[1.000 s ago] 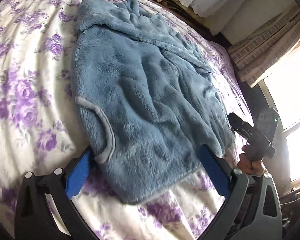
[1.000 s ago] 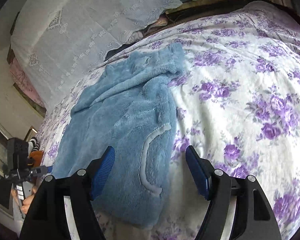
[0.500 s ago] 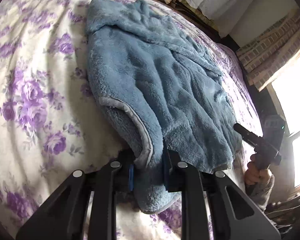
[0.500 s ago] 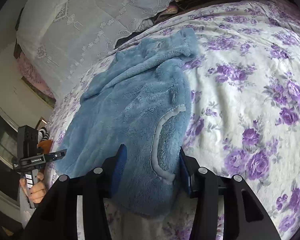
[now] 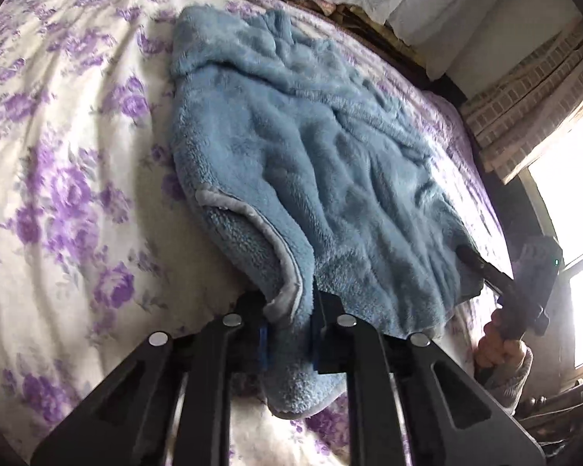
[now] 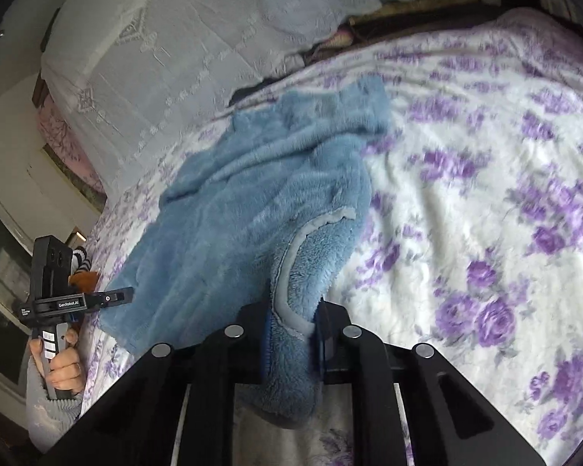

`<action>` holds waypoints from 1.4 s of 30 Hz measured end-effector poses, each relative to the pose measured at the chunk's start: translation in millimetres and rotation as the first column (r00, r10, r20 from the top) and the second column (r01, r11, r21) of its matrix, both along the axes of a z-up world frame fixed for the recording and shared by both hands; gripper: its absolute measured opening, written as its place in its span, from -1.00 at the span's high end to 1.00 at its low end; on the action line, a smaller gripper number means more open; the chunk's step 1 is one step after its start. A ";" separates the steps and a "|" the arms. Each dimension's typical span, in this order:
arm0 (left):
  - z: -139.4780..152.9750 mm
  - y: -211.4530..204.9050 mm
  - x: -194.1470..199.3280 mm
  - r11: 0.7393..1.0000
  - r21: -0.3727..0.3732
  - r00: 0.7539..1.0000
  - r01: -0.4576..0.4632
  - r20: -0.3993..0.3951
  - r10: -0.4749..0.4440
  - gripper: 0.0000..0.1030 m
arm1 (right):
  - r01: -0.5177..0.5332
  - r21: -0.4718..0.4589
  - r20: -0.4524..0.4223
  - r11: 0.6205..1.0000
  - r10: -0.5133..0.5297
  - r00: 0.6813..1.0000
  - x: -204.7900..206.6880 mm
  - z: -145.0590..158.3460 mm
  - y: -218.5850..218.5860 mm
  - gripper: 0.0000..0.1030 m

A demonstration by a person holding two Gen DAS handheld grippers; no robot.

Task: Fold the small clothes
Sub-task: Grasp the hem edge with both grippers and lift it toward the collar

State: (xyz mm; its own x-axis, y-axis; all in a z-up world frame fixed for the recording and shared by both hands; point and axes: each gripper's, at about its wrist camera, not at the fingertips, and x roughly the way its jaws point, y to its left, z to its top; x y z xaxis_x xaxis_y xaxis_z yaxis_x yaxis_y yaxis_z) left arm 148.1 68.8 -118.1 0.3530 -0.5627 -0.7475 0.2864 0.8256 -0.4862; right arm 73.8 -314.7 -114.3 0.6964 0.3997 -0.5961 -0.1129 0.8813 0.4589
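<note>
Left claw, left wrist view: just closed, pinching the near hem of the blue fleece jacket beside its grey-trimmed armhole; the jacket lies spread on the floral bed.

Right claw, right wrist view: likewise just closed on plush at the trimmed armhole edge.

Risk: thick pile may slip free on lifting; uneven pulls would skew the fold.

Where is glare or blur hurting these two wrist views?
Left wrist view: the window at the right edge is blown out white, while the fluffy blue fleece garment stays readable. Right wrist view: no glare, the purple floral bedsheet is slightly smeared; fisheye bends both.
</note>
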 end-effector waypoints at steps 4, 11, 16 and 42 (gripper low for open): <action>21.3 9.4 0.5 0.999 -0.029 0.998 -0.023 0.052 0.024 0.74 | -0.010 0.033 0.013 0.999 0.010 1.000 5.4 12.3 -5.0 0.67; 47.1 8.1 20.9 0.998 -0.029 0.995 -0.052 0.087 0.054 0.74 | -0.002 0.041 0.015 0.999 0.001 1.000 27.8 31.0 -10.8 0.67; 60.3 1.4 36.3 0.997 0.017 0.990 -0.077 0.122 0.074 0.74 | 0.003 0.040 0.021 0.999 -0.004 1.000 53.4 48.4 -11.6 0.67; 86.6 -14.3 130.3 0.977 0.060 0.964 -0.206 0.185 0.192 0.73 | 0.068 0.059 -0.033 0.996 -0.066 0.997 169.4 57.6 -13.9 0.65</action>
State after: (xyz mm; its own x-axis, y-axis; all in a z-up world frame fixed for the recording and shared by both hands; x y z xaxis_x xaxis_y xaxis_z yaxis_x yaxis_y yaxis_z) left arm 278.4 54.4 -31.5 0.5826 -0.4104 -0.7015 0.1884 0.9078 -0.3747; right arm 243.2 -328.6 -56.7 0.7041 0.3887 -0.5943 -0.0393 0.8569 0.5140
